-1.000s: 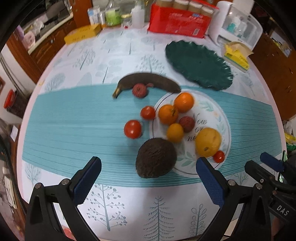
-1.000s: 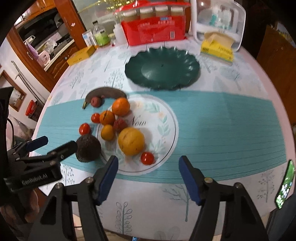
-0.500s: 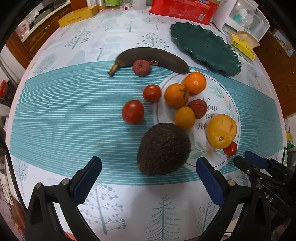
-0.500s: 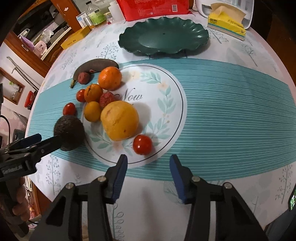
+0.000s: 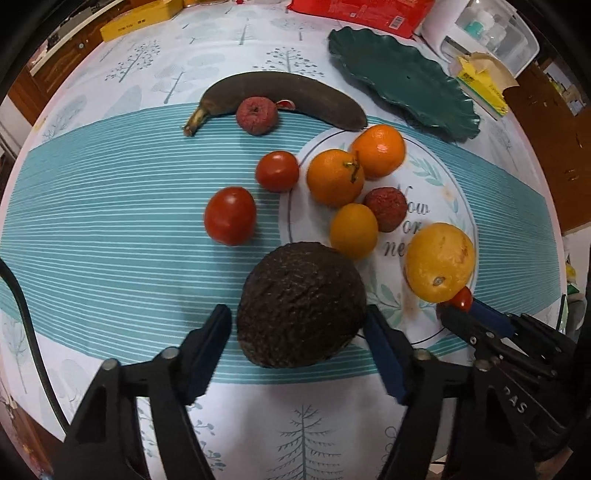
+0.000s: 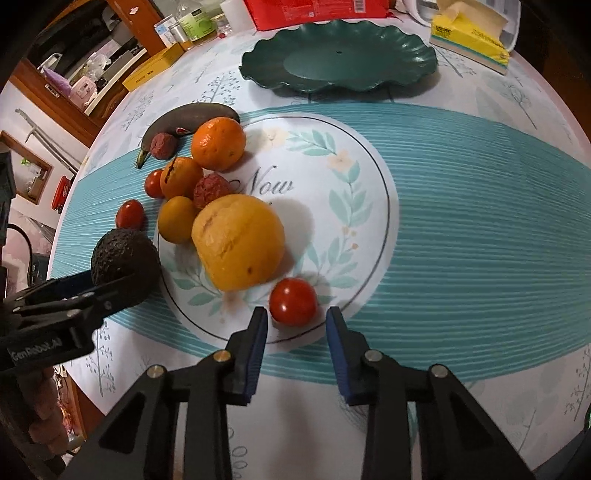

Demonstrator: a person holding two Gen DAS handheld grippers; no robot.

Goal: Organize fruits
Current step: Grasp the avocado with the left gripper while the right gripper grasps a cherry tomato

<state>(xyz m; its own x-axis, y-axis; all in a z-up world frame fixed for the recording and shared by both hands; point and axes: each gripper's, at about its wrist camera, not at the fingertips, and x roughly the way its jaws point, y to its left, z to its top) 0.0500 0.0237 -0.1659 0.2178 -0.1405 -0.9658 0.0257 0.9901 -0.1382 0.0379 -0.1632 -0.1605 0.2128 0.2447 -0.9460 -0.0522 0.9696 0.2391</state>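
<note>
A dark avocado (image 5: pixel 301 308) lies at the left rim of the printed white plate (image 5: pixel 439 184). My left gripper (image 5: pixel 297 332) is open, one finger on each side of the avocado, the right finger close against it. My right gripper (image 6: pixel 295 328) is open just short of a small red tomato (image 6: pixel 293 301) on the plate's near rim (image 6: pixel 384 192). A big yellow orange (image 6: pixel 238 245), several smaller oranges, two lychees, two more tomatoes (image 5: pixel 229 215) and a blackened banana (image 5: pixel 280 94) lie around the plate. A green scalloped plate (image 6: pixel 338 55) stands empty behind.
A yellow tissue box (image 6: pixel 471 44), a red package (image 5: pixel 362 14), a white appliance (image 5: pixel 484 29), bottles (image 6: pixel 195 24) and a yellow box (image 5: pixel 140 18) line the far edge of the round table. The table's edge drops off at the left.
Both grippers have moved forward and down toward the fruit. The left jaws have narrowed around the avocado; the right jaws have narrowed and come up to the small tomato.
</note>
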